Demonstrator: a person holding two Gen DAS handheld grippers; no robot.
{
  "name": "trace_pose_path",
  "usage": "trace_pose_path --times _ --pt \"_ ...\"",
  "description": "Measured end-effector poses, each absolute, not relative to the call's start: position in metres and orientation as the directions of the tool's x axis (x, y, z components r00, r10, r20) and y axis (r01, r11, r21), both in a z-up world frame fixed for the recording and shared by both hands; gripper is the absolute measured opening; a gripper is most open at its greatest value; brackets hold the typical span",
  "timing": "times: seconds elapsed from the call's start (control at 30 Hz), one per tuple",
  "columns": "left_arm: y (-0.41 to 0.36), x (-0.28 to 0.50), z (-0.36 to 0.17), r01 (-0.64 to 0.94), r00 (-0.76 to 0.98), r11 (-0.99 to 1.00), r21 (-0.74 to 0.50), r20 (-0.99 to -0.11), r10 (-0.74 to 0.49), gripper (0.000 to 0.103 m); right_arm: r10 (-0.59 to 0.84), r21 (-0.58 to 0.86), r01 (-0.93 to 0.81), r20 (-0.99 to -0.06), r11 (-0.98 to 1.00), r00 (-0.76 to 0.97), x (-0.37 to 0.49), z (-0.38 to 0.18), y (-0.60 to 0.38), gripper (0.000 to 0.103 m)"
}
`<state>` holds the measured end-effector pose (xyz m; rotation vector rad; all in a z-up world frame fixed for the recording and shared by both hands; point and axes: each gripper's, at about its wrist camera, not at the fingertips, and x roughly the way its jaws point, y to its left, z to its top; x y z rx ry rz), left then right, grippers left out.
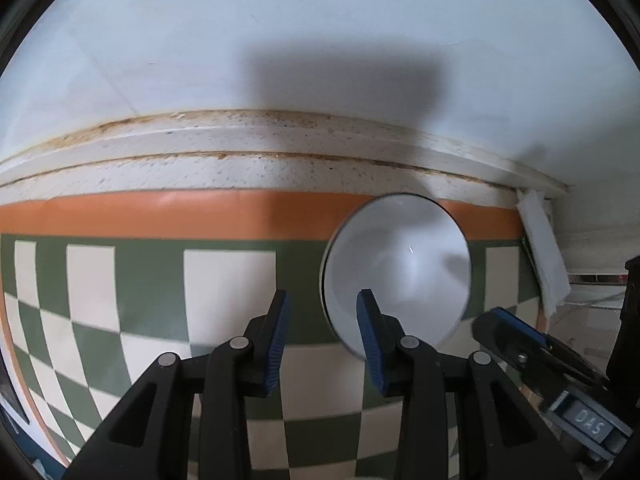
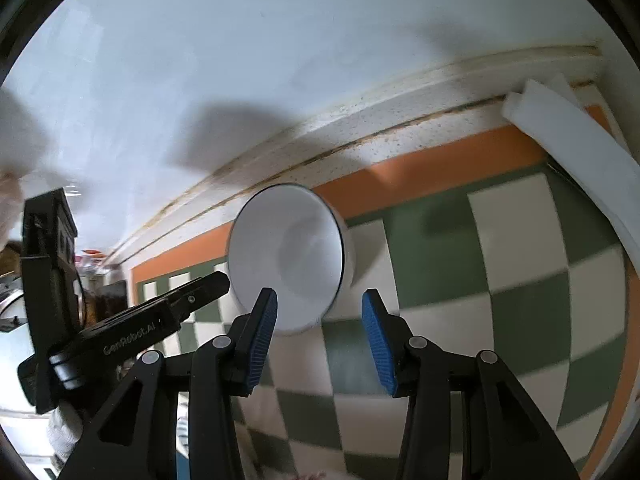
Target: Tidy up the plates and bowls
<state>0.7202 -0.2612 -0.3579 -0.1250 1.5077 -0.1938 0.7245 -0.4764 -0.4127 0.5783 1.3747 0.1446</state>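
Your left claw (image 1: 322, 320) points steeply down at the tabletop (image 1: 224, 172), its blue pads (image 1: 276, 344) spread apart with nothing between them. The same holds for your right claw (image 2: 318, 320): its pads (image 2: 376, 340) stand parted, a little wider than the left pair, and only the checked mat shows in the gap.

The white bowl (image 1: 396, 268) stands upright on the green-and-cream checked mat (image 1: 160, 292), just ahead of your left claw and slightly to the right of its gap. The right finger's tip overlaps the bowl's near rim in that view, but you cannot tell from it whether pad and rim touch. From your right wrist, the same bowl (image 2: 292, 256) sits just ahead of the claw and a little to the left, its near wall showing just beyond the left finger's tip; it lies outside the jaws.

The mat's orange border (image 1: 200, 212) runs across beyond the bowl, and past that comes the speckled, stained back edge of the tabletop meeting a pale wall (image 1: 320, 40). A folded white cloth or sheet (image 1: 544, 248) lies at the mat's far right corner, well to the right of both claws.

Each claw shows in the other's view: the right one low on the right from the left wrist, the left one low on the left from the right wrist, beside a gloved hand (image 2: 64, 428). Both pictures are slightly blurred.
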Motion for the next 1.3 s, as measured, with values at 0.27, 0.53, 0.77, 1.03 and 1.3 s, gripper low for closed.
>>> trace_pose_path --times 0.27,0.53,0.77,1.03,1.3 --pt "-0.273 0.741 -0.388 0.101 0.014 0.982 -0.158 -0.987 -0.16 0.03 0.402 0.43 0.254 -0.902 0.866 0.154 0.752 -0.45 -0.472 0.044" --pt "-0.287 0.741 -0.399 0.146 0.009 0.975 -0.168 -0.985 -0.171 0.013 0.36 0.381 0.236 -0.924 0.894 0.128 0.757 -0.467 -0.47 0.011" --pt "-0.285 0.734 -0.395 0.141 0.014 0.976 -0.168 -0.985 -0.171 0.013 0.349 0.369 0.223 -0.929 0.902 0.123 0.754 -0.465 -0.468 0.011" --pt "-0.285 0.712 -0.361 0.158 0.05 0.973 -0.169 -0.983 -0.179 0.013 0.361 0.385 0.198 -0.921 0.902 0.146 0.736 -0.431 -0.461 0.01" --pt "-0.275 0.666 -0.315 0.178 0.089 0.967 -0.182 -0.976 -0.2 0.013 0.366 0.392 0.163 -0.915 0.906 0.167 0.685 -0.384 -0.45 0.01"
